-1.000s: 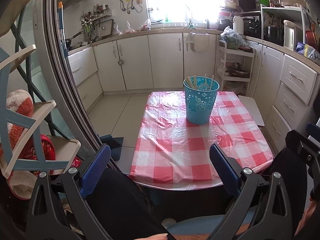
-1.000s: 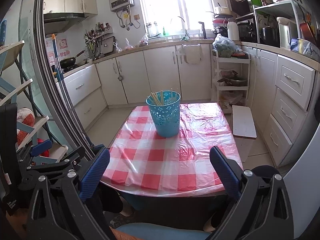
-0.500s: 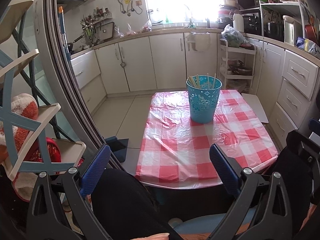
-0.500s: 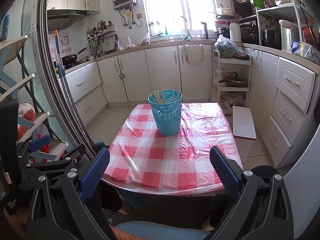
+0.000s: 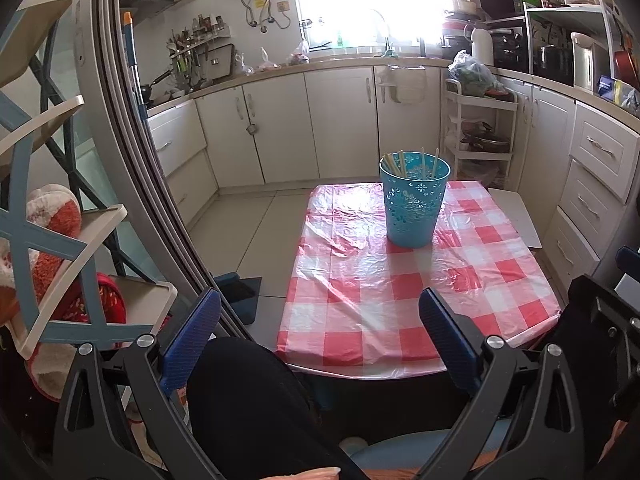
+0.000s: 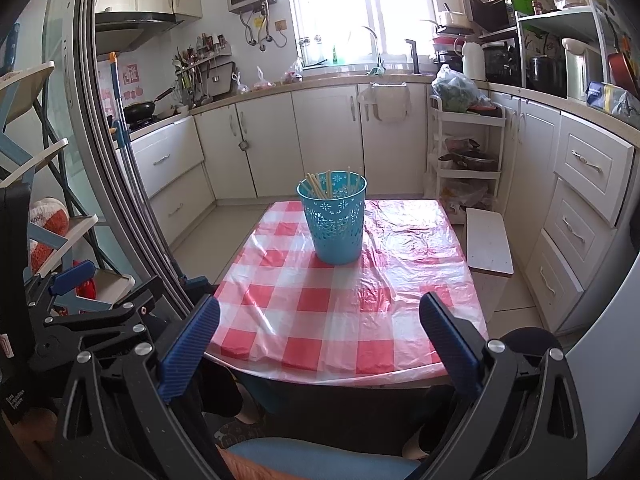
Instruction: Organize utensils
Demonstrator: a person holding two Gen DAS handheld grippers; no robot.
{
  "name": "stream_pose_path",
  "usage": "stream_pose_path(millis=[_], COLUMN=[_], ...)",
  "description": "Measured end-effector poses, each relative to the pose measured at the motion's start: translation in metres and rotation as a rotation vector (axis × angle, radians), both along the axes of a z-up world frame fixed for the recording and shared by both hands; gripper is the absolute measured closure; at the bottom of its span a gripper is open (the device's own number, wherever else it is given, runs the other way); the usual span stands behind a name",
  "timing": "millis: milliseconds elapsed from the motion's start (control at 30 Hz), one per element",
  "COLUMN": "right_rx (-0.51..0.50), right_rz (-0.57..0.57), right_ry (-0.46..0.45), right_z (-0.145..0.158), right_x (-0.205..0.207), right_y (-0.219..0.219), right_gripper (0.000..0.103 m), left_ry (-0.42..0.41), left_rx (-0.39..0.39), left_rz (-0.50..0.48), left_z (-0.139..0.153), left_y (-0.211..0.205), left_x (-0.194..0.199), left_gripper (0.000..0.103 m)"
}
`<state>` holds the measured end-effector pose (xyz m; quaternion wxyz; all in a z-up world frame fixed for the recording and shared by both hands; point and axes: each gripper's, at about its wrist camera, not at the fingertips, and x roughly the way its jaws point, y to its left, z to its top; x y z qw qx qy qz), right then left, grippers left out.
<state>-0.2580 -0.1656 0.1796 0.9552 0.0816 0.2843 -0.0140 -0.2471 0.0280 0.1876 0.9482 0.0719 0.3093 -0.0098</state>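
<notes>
The tabletop (image 5: 360, 292), under a red-and-white checked plastic cover, fills the middle of both views and carries only a blue basket (image 5: 414, 204), which stands upright toward 12 o'clock on it, past centre. The chopsticks (image 5: 394, 165) are in the basket, tips up and leaning on the rim at about 10 o'clock. The left hand-held gripper (image 5: 320, 338) hangs short of the near edge at 6 o'clock, released and empty; the right hand-held gripper (image 6: 320, 338) does likewise, well apart from the basket. No utensil lies loose on the cover, so the sorting looks finished and both are probably backing off. Any next move would only call for a check that nothing remains outside.
</notes>
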Motion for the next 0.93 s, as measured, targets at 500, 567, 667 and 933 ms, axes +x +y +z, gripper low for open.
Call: stream_pose_path(millis=[500, 567, 667, 933], right_rx=[-0.007, -0.006, -0.007, 0.006], right_rz=[0.009, 0.008, 0.005, -0.032], right_ry=[0.022, 0.026, 0.029, 0.039], right_z=[-0.006, -0.007, -0.009, -0.016], right_x=[0.004, 0.006, 0.009, 0.021], right_y=[0.003, 0.002, 0.0, -0.011], right_gripper=[0.007, 0.007, 0.007, 0.007], left_ry=[0.057, 0.05, 0.033, 0.079], left_rx=[-0.096, -0.087, -0.054, -0.049], left_rz=[-0.022, -0.028, -0.041, -0.025], left_z=[-0.01, -0.01, -0.011, -0.018], left_y=[0.011, 0.009, 0.002, -0.001], left_x=[0.004, 0.005, 0.006, 0.027], left_gripper=[0.008, 0.008, 0.008, 0.008])
